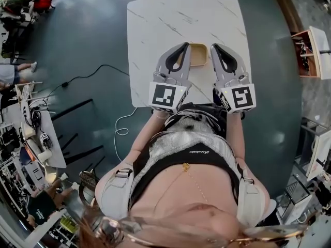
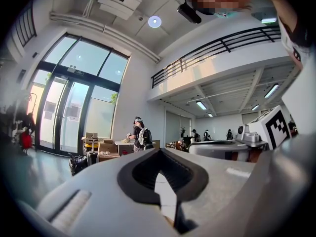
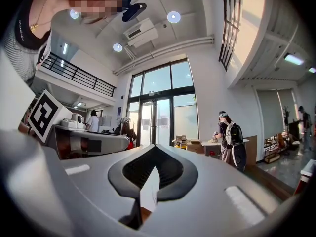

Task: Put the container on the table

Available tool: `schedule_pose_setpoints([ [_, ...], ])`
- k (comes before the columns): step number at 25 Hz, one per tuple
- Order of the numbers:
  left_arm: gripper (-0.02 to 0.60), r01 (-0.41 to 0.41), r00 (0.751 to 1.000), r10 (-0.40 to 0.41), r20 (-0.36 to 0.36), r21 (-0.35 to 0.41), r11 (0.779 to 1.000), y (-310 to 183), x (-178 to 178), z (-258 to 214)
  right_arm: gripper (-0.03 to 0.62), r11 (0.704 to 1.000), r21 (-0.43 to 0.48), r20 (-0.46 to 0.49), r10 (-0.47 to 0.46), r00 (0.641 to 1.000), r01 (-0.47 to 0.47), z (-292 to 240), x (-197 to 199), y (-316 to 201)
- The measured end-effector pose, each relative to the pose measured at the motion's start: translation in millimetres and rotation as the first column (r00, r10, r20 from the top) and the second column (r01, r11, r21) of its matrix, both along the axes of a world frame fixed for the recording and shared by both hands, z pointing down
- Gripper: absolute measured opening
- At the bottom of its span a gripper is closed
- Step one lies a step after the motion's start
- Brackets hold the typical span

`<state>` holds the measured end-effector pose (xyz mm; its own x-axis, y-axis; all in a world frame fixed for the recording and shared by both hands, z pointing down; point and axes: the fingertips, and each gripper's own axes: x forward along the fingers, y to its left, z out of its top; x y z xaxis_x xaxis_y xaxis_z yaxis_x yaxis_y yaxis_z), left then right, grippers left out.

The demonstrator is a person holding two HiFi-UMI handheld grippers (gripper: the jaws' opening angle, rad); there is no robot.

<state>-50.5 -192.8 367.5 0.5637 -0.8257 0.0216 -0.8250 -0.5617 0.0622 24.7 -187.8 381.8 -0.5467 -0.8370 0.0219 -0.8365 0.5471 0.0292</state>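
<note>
Above frame centre, a tan container sat on the white marble table; the left gripper and right gripper flanked it, each with jaws pressed together on nothing.

My left gripper and right gripper: matt grey plastic shells, black rubbery jaw lining. Table: smooth white marble-look top, grey veins. Container: matt tan, wood-like. Floor: dark, faintly glossy.

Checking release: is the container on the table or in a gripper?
On the table: container sits between left gripper and right gripper, both shut, empty.
</note>
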Motion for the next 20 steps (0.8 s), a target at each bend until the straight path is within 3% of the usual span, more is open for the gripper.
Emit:
schedule_pose_setpoints([
  [4, 0.000, -0.010, 1.000, 0.010, 0.000, 0.028, 1.000, -0.3, 1.5, -1.6, 0.026, 1.000, -0.004, -0.007, -0.003, 1.000, 0.003, 0.7, -0.1, 0.1],
  [20, 0.000, -0.016, 1.000, 0.016, 0.002, 0.023, 1.000, -1.3, 3.5, 1.0, 0.026, 1.000, -0.006, -0.020, -0.011, 1.000, 0.011, -0.1, -0.4, -0.3],
])
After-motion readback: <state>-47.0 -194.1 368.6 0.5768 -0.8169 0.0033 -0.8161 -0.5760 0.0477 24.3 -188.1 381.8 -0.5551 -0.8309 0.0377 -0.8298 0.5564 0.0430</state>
